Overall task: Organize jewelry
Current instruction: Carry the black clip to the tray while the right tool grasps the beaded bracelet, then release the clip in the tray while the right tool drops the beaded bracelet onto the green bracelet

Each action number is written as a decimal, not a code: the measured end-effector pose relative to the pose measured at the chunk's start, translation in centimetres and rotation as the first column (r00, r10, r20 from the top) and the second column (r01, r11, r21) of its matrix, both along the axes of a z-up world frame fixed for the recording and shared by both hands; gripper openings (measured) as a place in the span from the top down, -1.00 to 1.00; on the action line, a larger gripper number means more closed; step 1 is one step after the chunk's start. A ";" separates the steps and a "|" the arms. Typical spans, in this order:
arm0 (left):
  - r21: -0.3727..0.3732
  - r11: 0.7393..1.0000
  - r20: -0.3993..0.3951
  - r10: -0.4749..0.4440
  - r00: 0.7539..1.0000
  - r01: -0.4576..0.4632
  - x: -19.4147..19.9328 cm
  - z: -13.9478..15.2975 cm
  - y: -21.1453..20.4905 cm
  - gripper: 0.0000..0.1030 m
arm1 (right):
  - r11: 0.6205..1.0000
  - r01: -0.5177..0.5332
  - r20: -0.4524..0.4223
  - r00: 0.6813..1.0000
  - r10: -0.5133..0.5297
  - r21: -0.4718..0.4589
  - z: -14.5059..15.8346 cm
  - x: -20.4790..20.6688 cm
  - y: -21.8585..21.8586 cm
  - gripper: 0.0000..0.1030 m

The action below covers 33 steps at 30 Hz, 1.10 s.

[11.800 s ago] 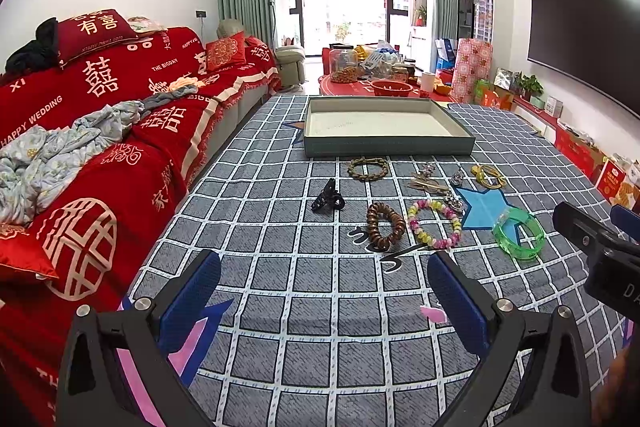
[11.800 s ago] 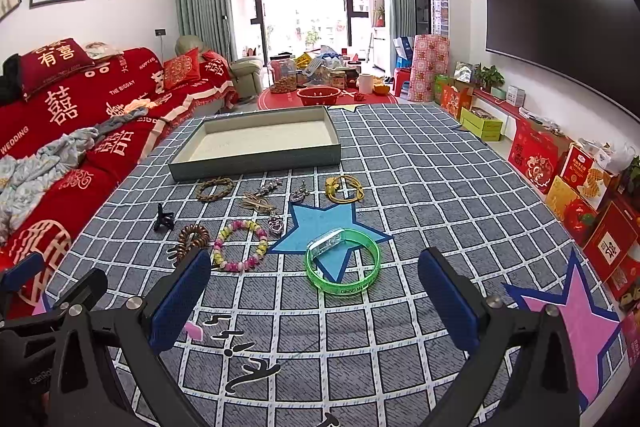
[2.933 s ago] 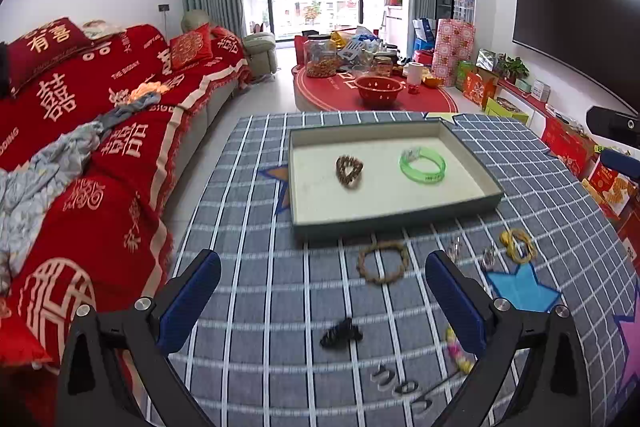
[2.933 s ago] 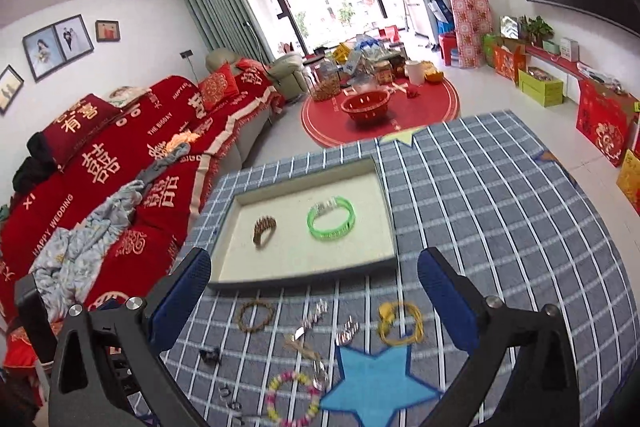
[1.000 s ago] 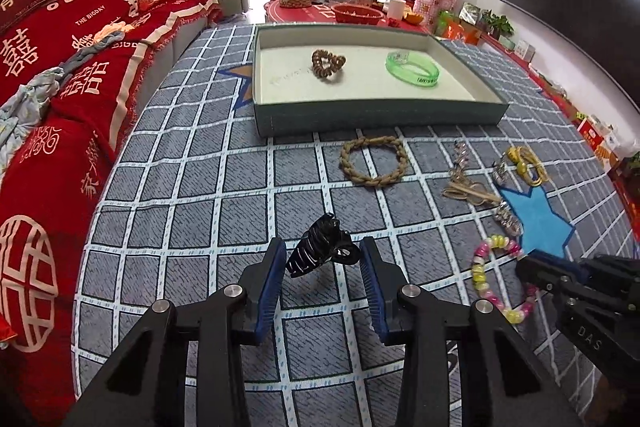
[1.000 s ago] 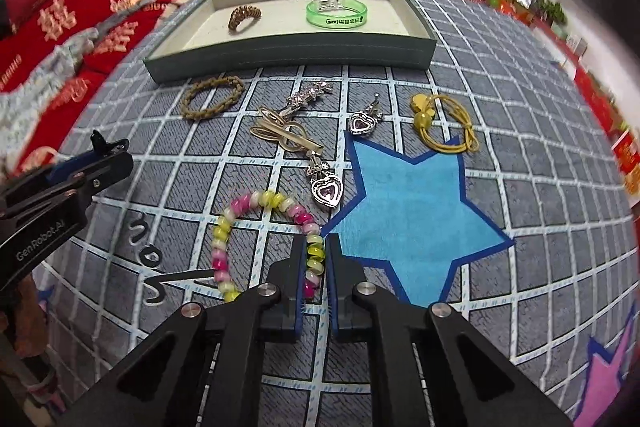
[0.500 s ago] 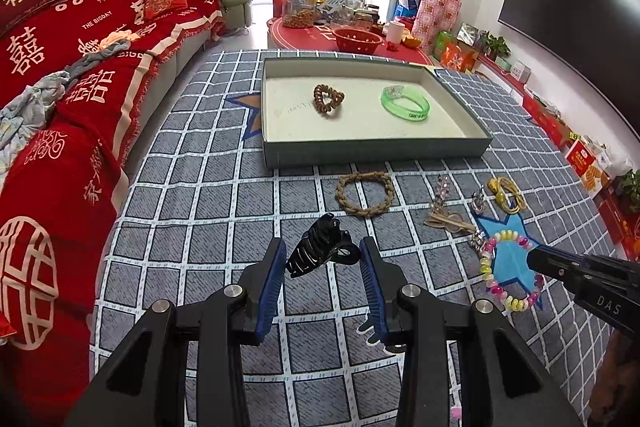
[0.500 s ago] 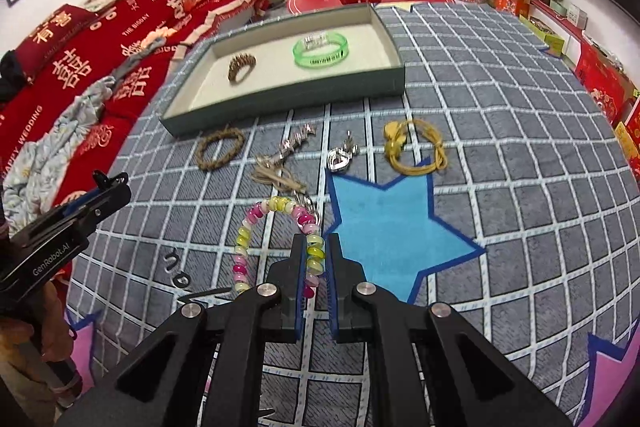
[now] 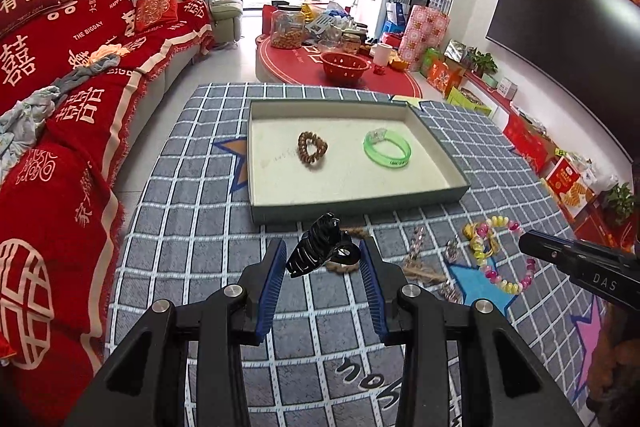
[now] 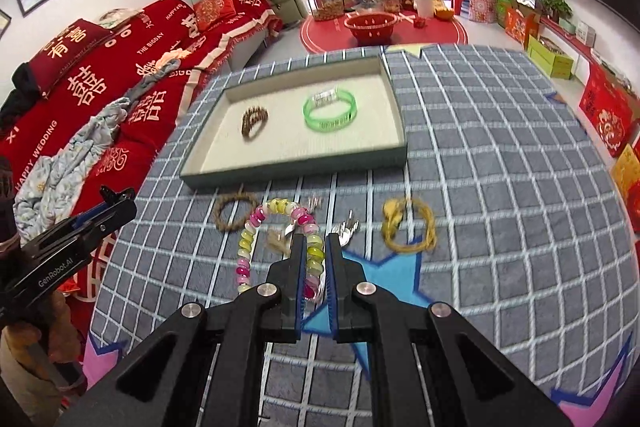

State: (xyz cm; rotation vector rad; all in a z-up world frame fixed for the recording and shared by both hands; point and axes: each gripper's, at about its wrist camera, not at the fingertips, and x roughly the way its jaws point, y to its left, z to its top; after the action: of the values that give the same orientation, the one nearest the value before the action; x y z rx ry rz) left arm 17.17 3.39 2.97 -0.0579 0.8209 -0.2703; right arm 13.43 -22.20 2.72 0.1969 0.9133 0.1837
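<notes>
- The left gripper (image 9: 323,261) clamps a black hair claw (image 9: 318,254) between its blue pads, above the checked cloth (image 9: 192,235); the claw tilts, its teeth toward the left pad.
- The claw hides most of the woven ring (image 10: 234,213) from the left camera; the right view shows it whole, just in front of the tray (image 9: 352,207).
- The right gripper (image 10: 313,255) is pinched nearly shut on a bead bracelet (image 10: 256,227), which hangs clear of the cloth; the jaws cover the part they hold.
- From the left camera that gripper shows only as a dark tip at the right edge, the rest cut off.
- In the tray lie a brown bead bracelet (image 9: 312,149) and a green bangle (image 9: 387,149), well apart.
- On the cloth near the blue star (image 10: 384,279) sits a yellow cord loop (image 10: 408,225); in the left view the beads partly cover it.
- Small silver charms (image 10: 346,229) lie beside the right jaws, blurred, perhaps heart pendants; a straw-coloured piece (image 9: 422,269) lies close by.
- A hand (image 10: 24,359) holding the left gripper is half cut off at the frame edge.
</notes>
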 end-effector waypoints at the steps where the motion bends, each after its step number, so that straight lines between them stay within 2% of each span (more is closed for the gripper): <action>1: 0.001 1.000 0.007 -0.001 1.000 0.001 0.5 0.5 0.0 0.01 | 1.000 -0.002 0.007 1.000 0.002 -0.004 0.5 0.4 -0.1 0.81; 10: 0.004 1.000 0.066 0.002 0.998 -0.003 5.6 4.6 -1.0 0.01 | 0.999 -0.004 0.042 0.999 0.002 0.035 4.7 7.1 -1.6 0.81; 15: 0.088 0.996 0.099 0.010 0.995 -0.019 10.1 4.9 -2.7 0.01 | 0.999 0.021 0.018 1.000 -0.022 0.047 4.9 12.2 -1.8 0.81; 19: 0.131 0.990 0.086 0.036 0.996 -0.047 13.9 3.0 -3.3 0.01 | 0.997 0.047 -0.018 0.999 -0.046 0.063 3.6 16.5 -2.0 0.81; 24: 0.148 0.987 0.014 0.058 0.998 -0.059 18.0 -0.9 -3.6 0.01 | 0.994 0.077 -0.071 0.995 -0.072 0.075 0.4 20.6 -1.9 0.81; 28: 0.152 0.987 -0.037 0.063 0.997 -0.056 19.9 -3.7 -4.0 0.01 | 0.991 0.098 -0.113 0.990 -0.087 0.095 -2.7 22.9 -1.6 0.81; 33: 0.199 0.979 -0.068 0.060 0.996 -0.046 20.7 -6.3 -5.1 0.01 | 0.992 0.111 -0.147 0.984 -0.100 0.068 -5.7 24.1 -1.2 0.81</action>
State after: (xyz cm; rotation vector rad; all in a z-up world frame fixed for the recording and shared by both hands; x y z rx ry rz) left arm 37.91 -1.70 -3.35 0.0962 0.9149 -0.1360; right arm 37.49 -23.41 -2.97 0.3320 1.0372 0.1074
